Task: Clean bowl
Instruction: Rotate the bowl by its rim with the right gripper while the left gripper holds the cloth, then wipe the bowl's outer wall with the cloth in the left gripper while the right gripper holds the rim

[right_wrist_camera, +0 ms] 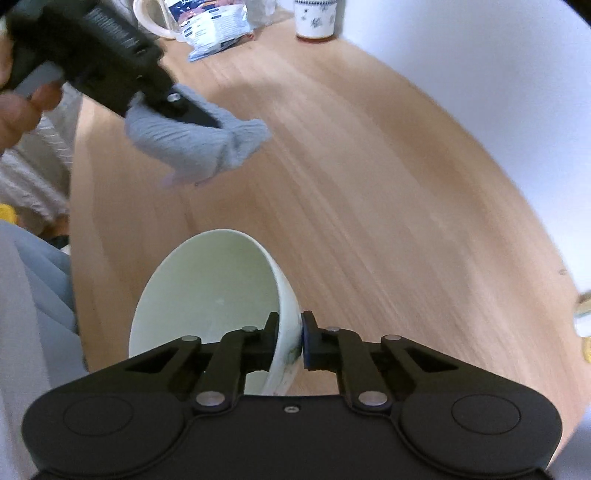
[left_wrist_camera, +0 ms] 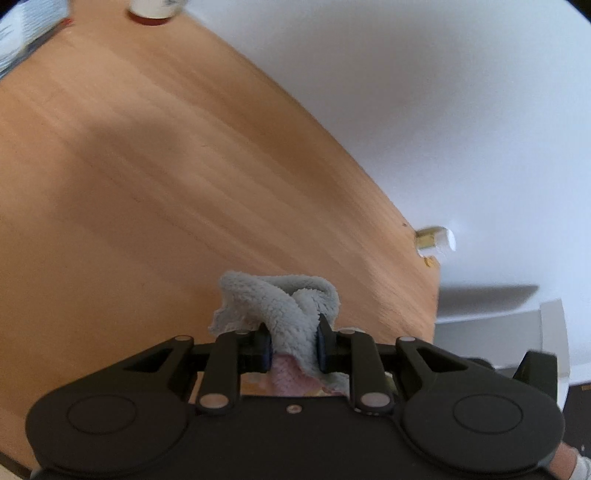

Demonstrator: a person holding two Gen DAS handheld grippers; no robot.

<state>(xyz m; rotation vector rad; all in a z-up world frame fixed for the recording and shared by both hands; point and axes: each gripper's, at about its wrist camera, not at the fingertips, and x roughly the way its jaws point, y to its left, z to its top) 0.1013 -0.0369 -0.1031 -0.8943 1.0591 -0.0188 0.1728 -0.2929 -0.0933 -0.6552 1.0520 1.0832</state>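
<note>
A: What does the left gripper (right_wrist_camera: 218, 127) carry?
B: It pinches a fluffy grey cloth (right_wrist_camera: 192, 144) above the wooden table (right_wrist_camera: 369, 166).
A: And the right gripper (right_wrist_camera: 290, 339)?
B: It is clamped on the wall of the smooth white bowl (right_wrist_camera: 207, 295), tilted at the table's near edge.

1. This looks like a home, most likely a dining or living corner, though no kitchen fittings are in view to narrow it further.
2. A round wooden table (right_wrist_camera: 369, 192) with pale grain stands just beside a plain white wall (left_wrist_camera: 461, 110).
3. At the table's far edge stand everyday things: a cream mug (right_wrist_camera: 151, 18), a printed food packet (right_wrist_camera: 210, 26) and a white patterned cup (right_wrist_camera: 314, 18).
4. A person in soft grey trousers (right_wrist_camera: 33, 295) sits at the table.
</note>
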